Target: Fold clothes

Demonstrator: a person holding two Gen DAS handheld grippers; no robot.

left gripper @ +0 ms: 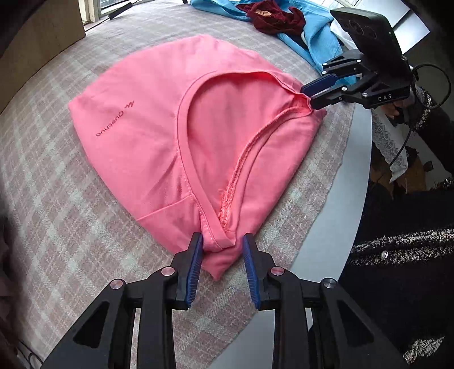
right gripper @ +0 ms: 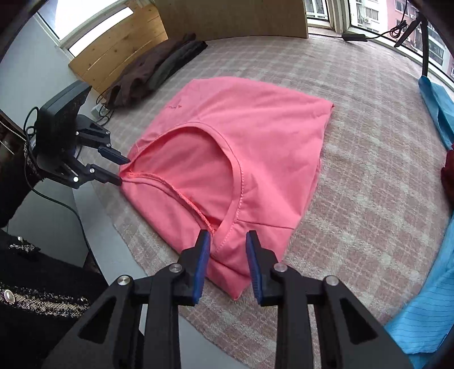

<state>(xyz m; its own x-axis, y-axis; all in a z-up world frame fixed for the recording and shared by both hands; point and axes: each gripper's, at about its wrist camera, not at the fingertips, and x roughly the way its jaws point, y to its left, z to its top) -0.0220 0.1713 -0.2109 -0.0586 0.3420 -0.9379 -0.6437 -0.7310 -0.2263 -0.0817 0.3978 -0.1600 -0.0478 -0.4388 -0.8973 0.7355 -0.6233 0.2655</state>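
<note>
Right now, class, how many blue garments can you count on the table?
1 for certain: a light blue garment lies beyond the pink shirt, partly under a dark red garment. The right wrist view crops it, so a second blue piece may be hidden.

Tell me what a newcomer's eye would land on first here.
The pink shirt, folded and lying mid-table on the checked cloth. Next, the left gripper and right gripper, one at each end of its neckline, jaws slightly apart around the fabric. Blue and dark red clothes are heaped beyond.
</note>
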